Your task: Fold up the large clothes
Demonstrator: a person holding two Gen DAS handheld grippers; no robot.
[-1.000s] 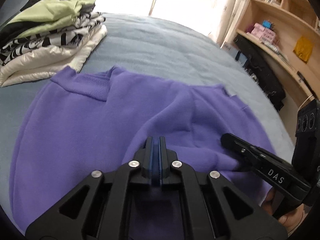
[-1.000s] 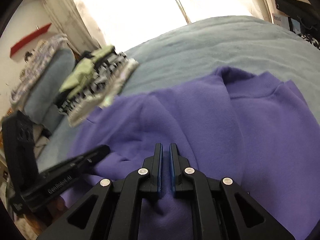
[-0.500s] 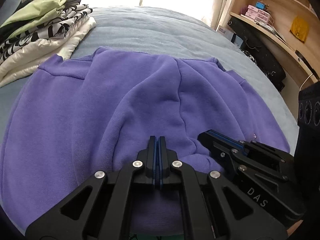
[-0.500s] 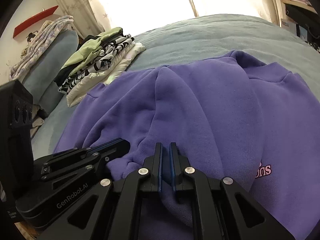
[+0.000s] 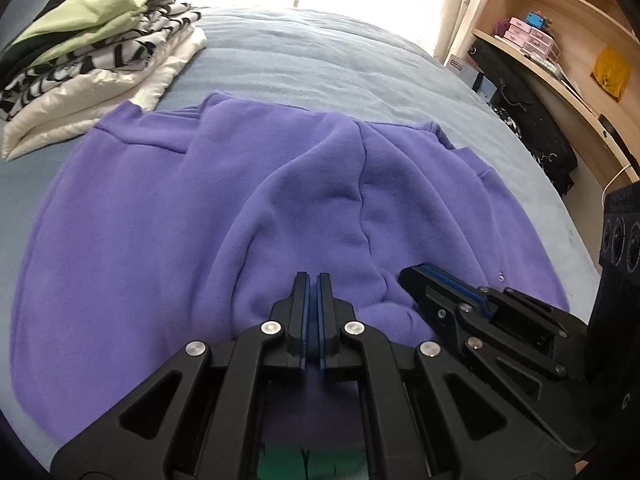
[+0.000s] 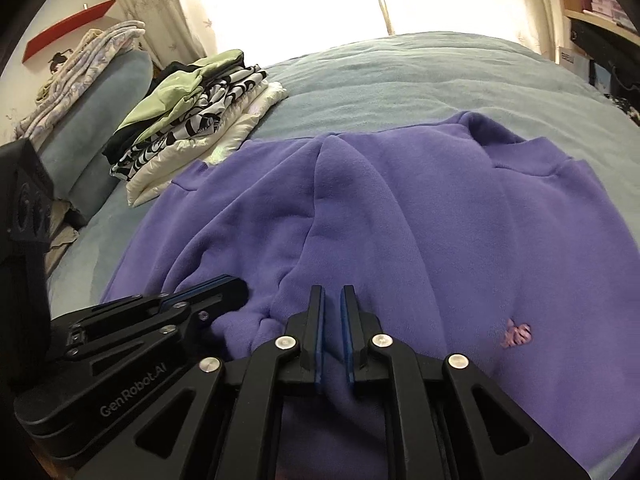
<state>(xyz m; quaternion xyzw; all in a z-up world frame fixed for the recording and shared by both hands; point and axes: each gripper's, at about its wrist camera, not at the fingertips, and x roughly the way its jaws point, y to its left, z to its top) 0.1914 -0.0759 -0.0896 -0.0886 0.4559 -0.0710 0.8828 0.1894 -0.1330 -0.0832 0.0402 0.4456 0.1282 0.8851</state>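
Note:
A purple sweatshirt (image 5: pixel 160 208) lies spread on the grey-blue bed (image 5: pixel 320 52), with a folded-over part bunched along its near edge. My left gripper (image 5: pixel 313 280) is shut on that bunched fabric. Just to its right, my right gripper (image 5: pixel 416 276) rests on the same edge. In the right wrist view the right gripper (image 6: pixel 332 292) has its jaws opening; a narrow gap shows, with purple sweatshirt (image 6: pixel 440 208) fabric lying loosely in it. There the left gripper (image 6: pixel 224 288) lies close on the left. Pink lettering (image 6: pixel 518 334) shows on the cloth.
A stack of folded clothes (image 5: pixel 92 60), green on top and white at the bottom, sits at the bed's far left, touching the sweatshirt's corner. Wooden shelves (image 5: pixel 560 52) and a black bag (image 5: pixel 528 120) stand beyond the bed's right edge. A grey-blue cushion (image 6: pixel 100 112) lies at the left.
The two grippers have drawn close together along the sweatshirt's near edge. The raised fold has settled onto the body. The right jaws have parted slightly.

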